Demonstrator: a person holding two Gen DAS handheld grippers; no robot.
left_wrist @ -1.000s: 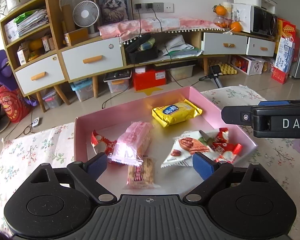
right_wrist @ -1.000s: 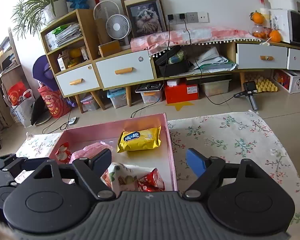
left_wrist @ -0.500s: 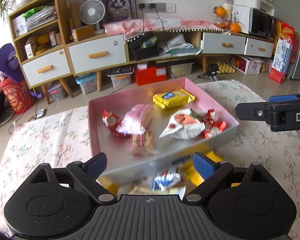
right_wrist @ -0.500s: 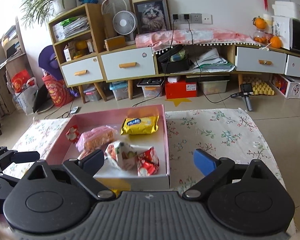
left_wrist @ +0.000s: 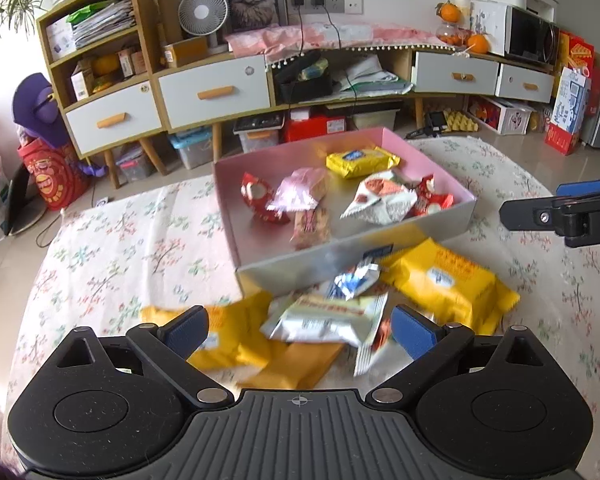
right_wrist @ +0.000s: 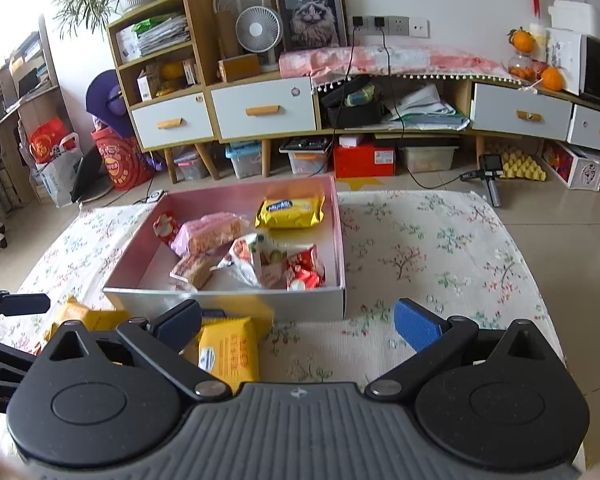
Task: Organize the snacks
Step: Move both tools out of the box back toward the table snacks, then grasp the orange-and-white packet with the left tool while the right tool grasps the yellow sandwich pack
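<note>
1. The left tongs [left_wrist: 300, 326] stand wide apart with nothing between their blue pads, hanging over a loose heap of snack packets on the flower-printed cloth worktop [left_wrist: 132, 240].
2. Right under the gap between the left tongs lies a white, silvery-edged wafer packet [left_wrist: 326, 318], slightly blurred, on top of a flat orange-brown packet [left_wrist: 296, 364].
3. Beneath the left pad of the left tongs sits a yellow foil snack bag [left_wrist: 228, 332]; ahead of the right pad lies a larger yellow biscuit pack with a blue label [left_wrist: 444, 280], and a small blue-and-silver sachet [left_wrist: 356, 280] rests between it and the white packet.
4. Just beyond the heap stands a rectangular box, pink inside with grey outer walls [left_wrist: 340, 258]. It holds a yellow biscuit packet [left_wrist: 362, 160] at the far side, a pink translucent bag [left_wrist: 298, 194], a red-and-white wrapped sweet [left_wrist: 254, 196], a white nut bag with red print [left_wrist: 380, 200], and a small brown cracker bar [left_wrist: 310, 226].
5. The right tongs [right_wrist: 296, 324] are also spread wide and grip nothing; they hover in front of the box's near right corner.
6. Below the left pad of the right tongs lies the same large yellow pack, and the cloth ahead of the right pad is bare.
7. The right tongs show at the right edge of the left wrist view, well apart from the left tongs.
</note>
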